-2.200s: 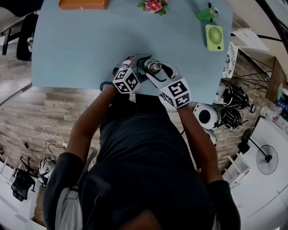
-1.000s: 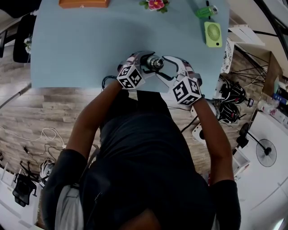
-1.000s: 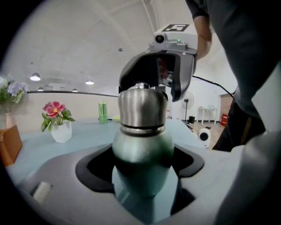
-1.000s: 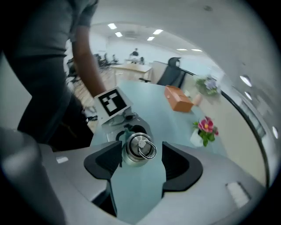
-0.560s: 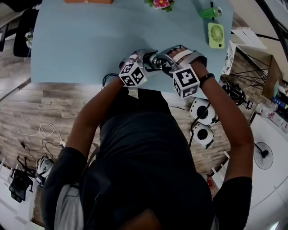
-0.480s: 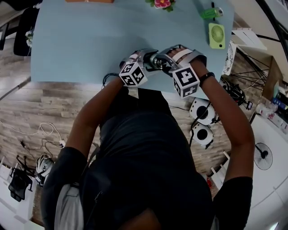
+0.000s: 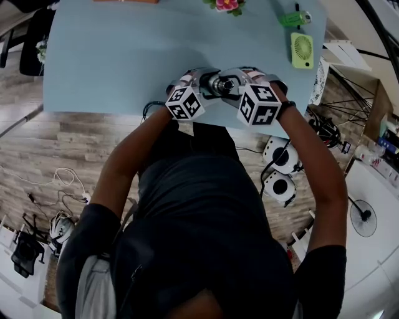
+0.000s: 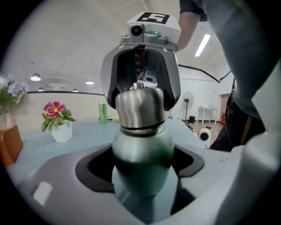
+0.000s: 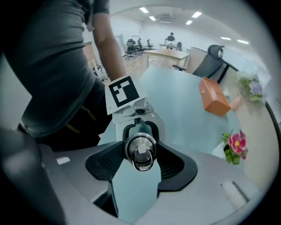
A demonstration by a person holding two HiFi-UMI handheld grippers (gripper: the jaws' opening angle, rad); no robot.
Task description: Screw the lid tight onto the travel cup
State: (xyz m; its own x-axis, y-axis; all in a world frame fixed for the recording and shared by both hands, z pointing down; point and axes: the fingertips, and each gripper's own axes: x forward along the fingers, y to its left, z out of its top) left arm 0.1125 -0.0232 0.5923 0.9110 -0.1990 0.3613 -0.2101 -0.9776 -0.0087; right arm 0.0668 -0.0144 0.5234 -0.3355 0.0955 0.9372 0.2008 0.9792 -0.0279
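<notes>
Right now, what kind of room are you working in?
Probably an open-plan office or workshop: beige desks and a black office chair at the back, long white ceiling lights, and a round-headed pedestal fan.

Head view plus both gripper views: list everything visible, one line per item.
table: 1, light blue, under all the tabletop items
travel cup: 1, green, upright at the near table edge
lid: 1, steel with a ring, on top of the cup
flower pot: 1, white with pink flowers, far edge
can: 1, green, far right corner
hand fan: 1, light green, right edge near the can
box: 1, orange, far left
round devices: 2, white, floor right of the table
standing fan: 1, dark, floor far right
left gripper: 1, grey, shut on the cup body
right gripper: 1, grey, shut on the lid
</notes>
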